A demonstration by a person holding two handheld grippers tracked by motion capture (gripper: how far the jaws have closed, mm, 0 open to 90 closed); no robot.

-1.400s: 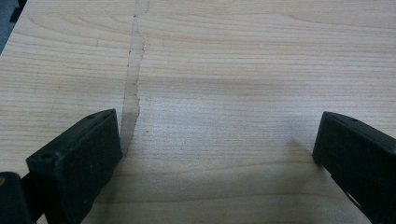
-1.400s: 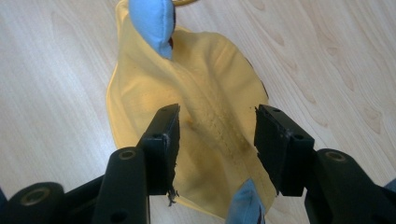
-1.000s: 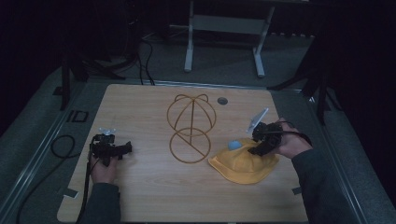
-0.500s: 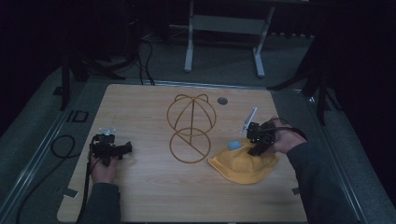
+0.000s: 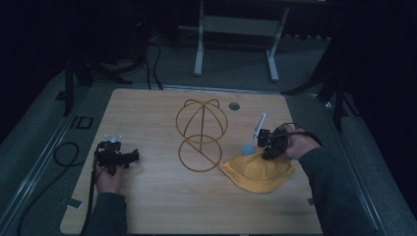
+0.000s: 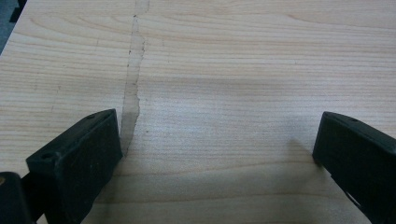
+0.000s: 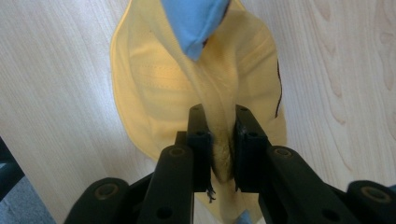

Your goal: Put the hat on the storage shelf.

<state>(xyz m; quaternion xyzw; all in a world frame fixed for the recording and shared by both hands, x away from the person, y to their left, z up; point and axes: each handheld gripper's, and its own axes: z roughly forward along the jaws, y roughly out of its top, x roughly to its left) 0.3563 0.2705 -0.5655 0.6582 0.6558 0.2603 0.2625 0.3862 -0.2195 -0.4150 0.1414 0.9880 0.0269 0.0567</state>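
A yellow hat (image 5: 258, 169) lies on the bench (image 5: 157, 206) beside a wire stand (image 5: 200, 133), not yet placed on it. The right gripper (image 7: 218, 140), its fingers just closed, pinches a fold of the hat; a second ago they stood wide apart. The left gripper (image 6: 215, 154) rests released over bare wood.

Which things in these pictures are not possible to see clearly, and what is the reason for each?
- Yellow hat, right gripper view: the rear edge is cut off at the bottom and hidden behind the right gripper, whose jaws have just been closing on a fold.
- Blue piece, same view: cut off at the top.
- Small round thing on the table, high view: too small to identify.
- Left gripper, high view: too dark for detail.
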